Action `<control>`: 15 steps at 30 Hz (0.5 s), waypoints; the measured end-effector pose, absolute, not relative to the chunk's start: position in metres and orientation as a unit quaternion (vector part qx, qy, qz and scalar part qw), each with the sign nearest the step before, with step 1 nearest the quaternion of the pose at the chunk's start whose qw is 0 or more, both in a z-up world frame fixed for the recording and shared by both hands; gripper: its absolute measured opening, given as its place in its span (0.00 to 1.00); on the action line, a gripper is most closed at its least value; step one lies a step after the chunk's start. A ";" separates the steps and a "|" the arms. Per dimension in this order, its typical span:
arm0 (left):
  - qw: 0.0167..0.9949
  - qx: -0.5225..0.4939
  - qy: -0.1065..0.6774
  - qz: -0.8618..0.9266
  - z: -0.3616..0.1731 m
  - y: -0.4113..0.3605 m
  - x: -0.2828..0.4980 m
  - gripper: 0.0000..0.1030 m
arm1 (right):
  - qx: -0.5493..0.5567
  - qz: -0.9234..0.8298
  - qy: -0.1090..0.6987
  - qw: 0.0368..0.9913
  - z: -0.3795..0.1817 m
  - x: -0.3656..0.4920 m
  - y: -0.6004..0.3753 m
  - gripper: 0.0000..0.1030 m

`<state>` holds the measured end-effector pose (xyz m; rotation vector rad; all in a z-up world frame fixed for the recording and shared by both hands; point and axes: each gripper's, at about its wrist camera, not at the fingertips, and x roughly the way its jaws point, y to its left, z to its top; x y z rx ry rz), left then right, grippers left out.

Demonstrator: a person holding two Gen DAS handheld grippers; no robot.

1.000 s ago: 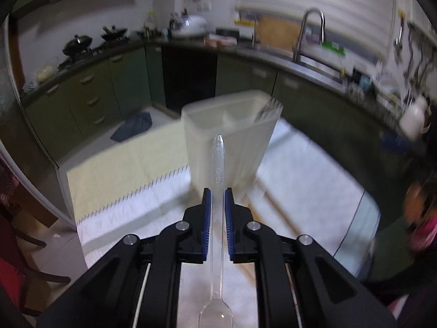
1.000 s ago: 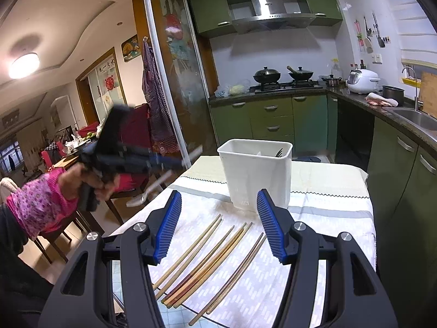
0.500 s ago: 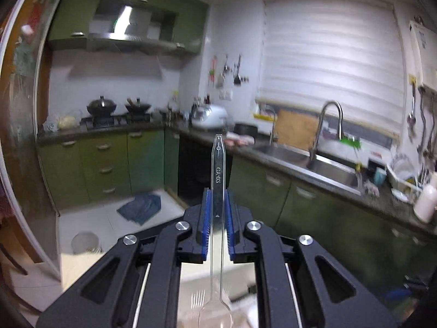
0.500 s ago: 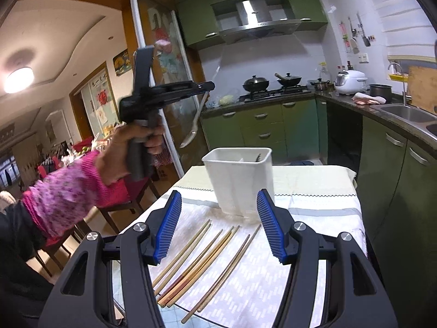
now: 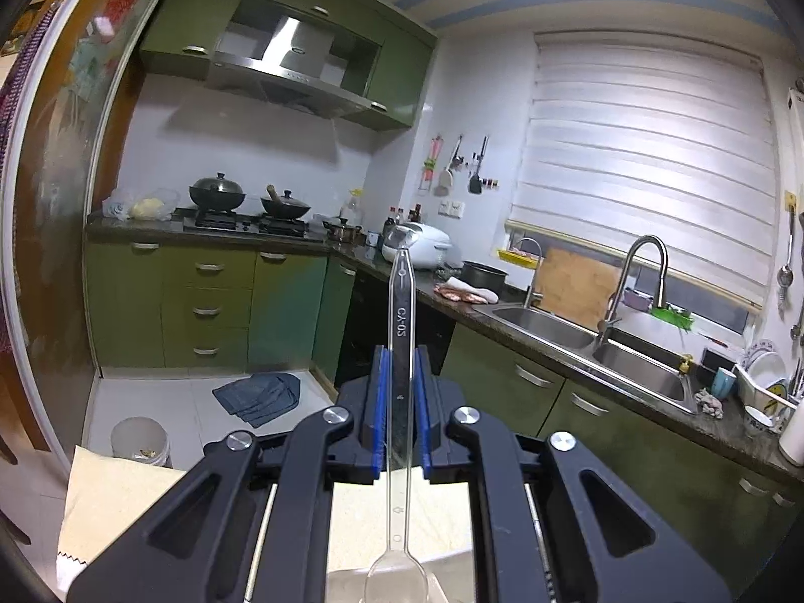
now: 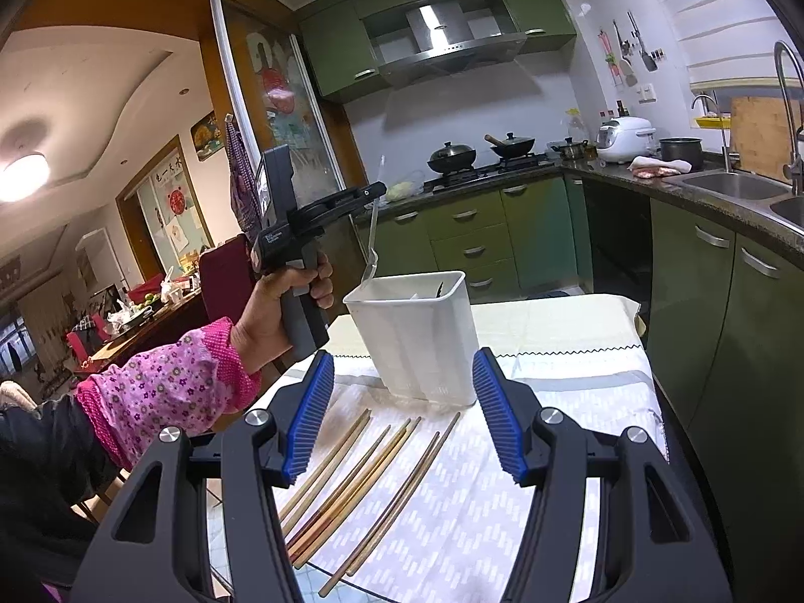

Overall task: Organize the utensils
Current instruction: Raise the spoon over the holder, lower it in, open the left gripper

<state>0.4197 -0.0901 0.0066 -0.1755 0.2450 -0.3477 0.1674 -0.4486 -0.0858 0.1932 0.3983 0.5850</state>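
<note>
Clear plastic spoon (image 5: 402, 352) clamped mid-handle in left gripper (image 5: 400, 402), blue pads (image 5: 378, 412) pinching both sides. Long axis roughly vertical in right wrist view: bowl down, handle tip up, slight tilt. In left wrist view, handle end sticks out past the fingertips toward the far counter, bowl (image 5: 397, 578) back under the gripper body.

Spoon bowl (image 6: 370, 264) hanging just above the near-left corner of white utensil holder (image 6: 417, 336), not clearly inside rim. Holder upright on tablecloth (image 6: 553, 452), dark utensil visible inside at far right.

Right gripper (image 6: 402, 417) spread wide, nothing between the pads, held low over the table. Wooden chopsticks (image 6: 362, 482) lying loose on cloth between and below its fingers, running near-left to far-right, far ends close to holder base. Bare cloth right of the chopsticks; table edge near left.
</note>
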 end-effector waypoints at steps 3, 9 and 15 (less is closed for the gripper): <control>0.974 -0.089 0.122 -0.168 -0.002 -0.092 0.420 0.09 | 0.097 0.285 0.196 0.933 -0.085 0.166 -0.447 0.56; 0.976 -0.081 0.121 -0.161 -0.020 -0.098 0.407 0.10 | 0.102 0.286 0.195 0.933 -0.082 0.166 -0.445 0.56; 0.978 -0.067 0.127 -0.148 -0.029 -0.104 0.396 0.10 | 0.107 0.289 0.192 0.932 -0.081 0.167 -0.446 0.56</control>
